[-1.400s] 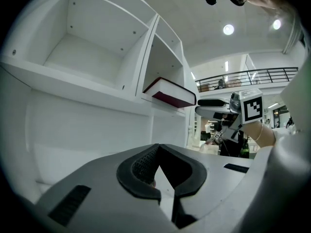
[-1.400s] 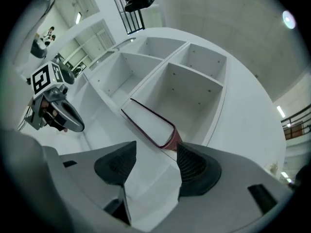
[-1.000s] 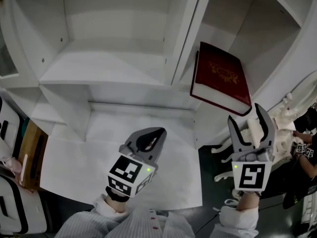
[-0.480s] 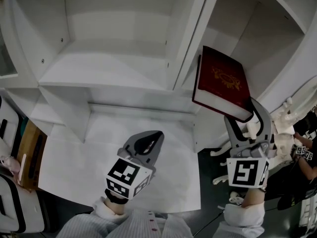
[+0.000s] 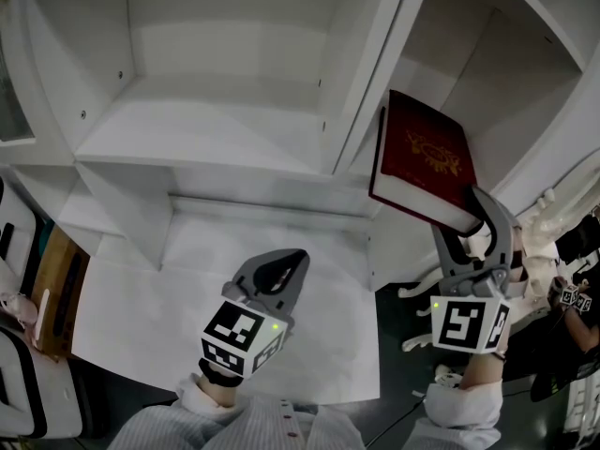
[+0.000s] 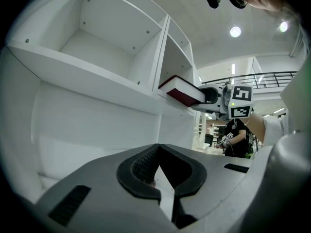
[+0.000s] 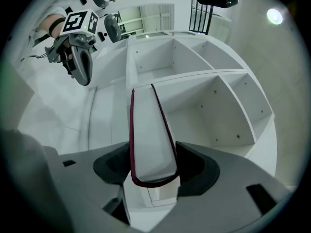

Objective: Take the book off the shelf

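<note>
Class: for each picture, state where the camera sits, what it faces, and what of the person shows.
Head view: on the person's head, looking down at shelf, book, left gripper, right gripper, sleeves.
Left gripper view: on that gripper, over its closed jaws toward the shelf.
Right gripper view: on that gripper, the book between its jaws.
Shared: both gripper views show the book.

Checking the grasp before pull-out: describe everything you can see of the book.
The book is a thick, closed hardback with a dark red cover, a gold emblem on its face and a white page block. It lies cover up in the shelf's right compartment, its near end jutting past the ledge. The right gripper has its jaws shut on that end, one against each cover.
</note>
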### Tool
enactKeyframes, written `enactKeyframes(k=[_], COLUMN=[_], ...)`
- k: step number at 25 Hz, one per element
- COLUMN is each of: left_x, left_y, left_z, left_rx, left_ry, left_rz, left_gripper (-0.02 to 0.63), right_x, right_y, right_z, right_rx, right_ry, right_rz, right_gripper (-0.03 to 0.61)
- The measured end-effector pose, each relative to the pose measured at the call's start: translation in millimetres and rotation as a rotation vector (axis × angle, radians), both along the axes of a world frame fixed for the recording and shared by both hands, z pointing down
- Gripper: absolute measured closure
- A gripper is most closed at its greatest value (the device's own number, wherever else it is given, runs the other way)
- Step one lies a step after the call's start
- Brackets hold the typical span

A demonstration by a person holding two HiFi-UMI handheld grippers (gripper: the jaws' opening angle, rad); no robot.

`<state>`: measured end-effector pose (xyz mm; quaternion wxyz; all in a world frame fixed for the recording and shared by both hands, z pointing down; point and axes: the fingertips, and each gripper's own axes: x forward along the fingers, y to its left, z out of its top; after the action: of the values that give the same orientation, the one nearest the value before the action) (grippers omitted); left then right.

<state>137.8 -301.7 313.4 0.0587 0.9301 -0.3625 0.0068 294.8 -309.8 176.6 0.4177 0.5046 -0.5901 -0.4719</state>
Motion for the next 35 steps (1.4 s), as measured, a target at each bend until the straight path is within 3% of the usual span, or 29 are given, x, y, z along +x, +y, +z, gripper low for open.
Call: enactKeyframes(k=[21, 35], left_x=[-15.0, -26.9], left_y=[35.5, 84.8], left_z=[-14.0, -16.3], left_rx=[0.021, 0.041], left_ry=[-0.015, -0.019], left_rz=[-0.012, -0.095], left_gripper=[0.604, 0.604], right_x=[-22.1, -50.9], right_y=[39.5, 118.2], right_z=[-12.7, -28.5], right_rx=[0.040, 0.095], right_ry=[0.073, -0.014], right_rz=[0.006, -0.136], right_gripper=[0.348, 0.356])
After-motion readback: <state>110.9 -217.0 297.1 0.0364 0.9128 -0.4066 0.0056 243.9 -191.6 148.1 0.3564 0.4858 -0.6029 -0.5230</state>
